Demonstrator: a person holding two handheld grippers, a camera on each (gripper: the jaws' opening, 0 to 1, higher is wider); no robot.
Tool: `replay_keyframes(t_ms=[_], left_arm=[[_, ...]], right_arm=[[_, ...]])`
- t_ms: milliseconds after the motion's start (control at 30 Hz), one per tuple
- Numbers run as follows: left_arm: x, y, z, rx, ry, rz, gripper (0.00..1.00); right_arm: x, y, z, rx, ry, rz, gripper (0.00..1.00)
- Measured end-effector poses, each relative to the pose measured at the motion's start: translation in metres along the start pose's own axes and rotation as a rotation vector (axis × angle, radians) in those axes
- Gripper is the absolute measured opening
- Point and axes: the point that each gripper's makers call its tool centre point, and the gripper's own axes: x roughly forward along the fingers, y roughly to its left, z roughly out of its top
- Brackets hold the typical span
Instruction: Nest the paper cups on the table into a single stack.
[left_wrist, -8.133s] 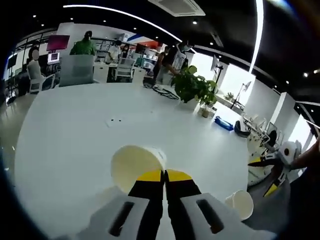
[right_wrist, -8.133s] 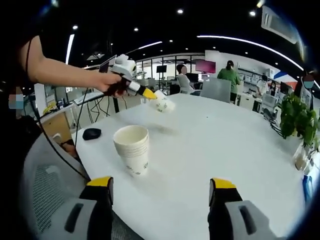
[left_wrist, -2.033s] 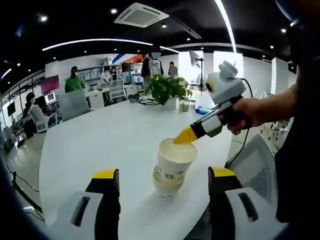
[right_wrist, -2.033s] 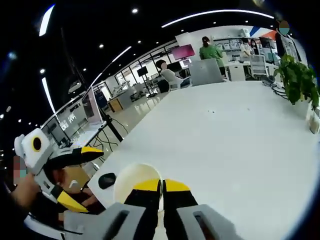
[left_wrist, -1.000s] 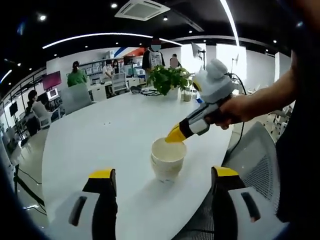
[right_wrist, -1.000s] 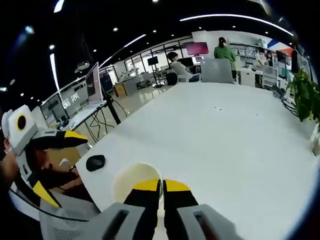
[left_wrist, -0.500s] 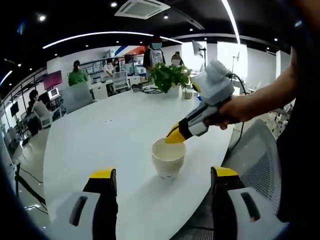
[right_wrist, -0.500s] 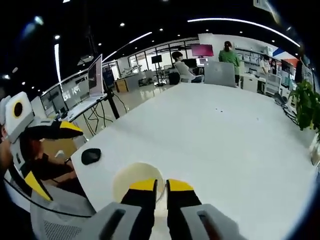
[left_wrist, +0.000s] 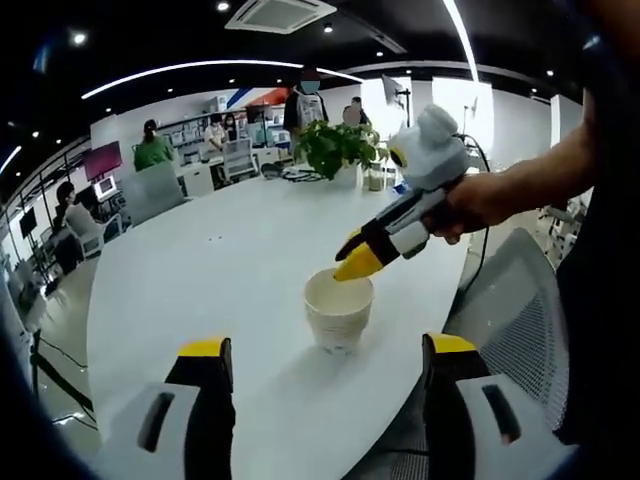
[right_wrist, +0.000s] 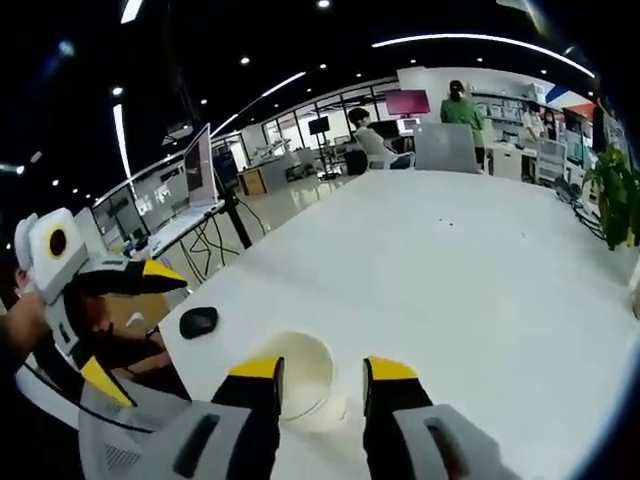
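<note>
Both tongs (left_wrist: 325, 362) (right_wrist: 325, 370) open, jaws apart.

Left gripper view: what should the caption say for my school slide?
Right gripper, jaws open, hovers just above a stack of cream paper cups on a round white table.

You will find no readable text, label, brand or number anywhere here. The stack of cream paper cups (left_wrist: 338, 313) on the white tabletop (left_wrist: 220, 270) carries only a faint printed mark low on its side, too small and blurred to read. The pink wall screen (right_wrist: 408, 101) far across the office shows colour but no legible words.
</note>
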Motion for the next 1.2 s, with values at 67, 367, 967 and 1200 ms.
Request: replay_keyframes(t_ms=[67, 367, 967, 1200], left_arm=[[0.002, -0.002, 0.001, 0.002, 0.002, -0.006, 0.77], [0.014, -0.004, -0.001, 0.02, 0.018, -0.033, 0.77], [0.051, -0.014, -0.015, 0.127, 0.11, -0.134, 0.75], [0.069, -0.012, -0.027, 0.197, 0.163, -0.184, 0.71]], right_arm=[[-0.002, -0.001, -0.002, 0.006, 0.007, 0.009, 0.38], [-0.013, 0.002, -0.011, -0.033, 0.023, 0.063, 0.42], [-0.018, 0.011, -0.034, -0.282, 0.082, 0.121, 0.54], [-0.016, 0.004, -0.045, -0.321, 0.116, 0.122, 0.53]])
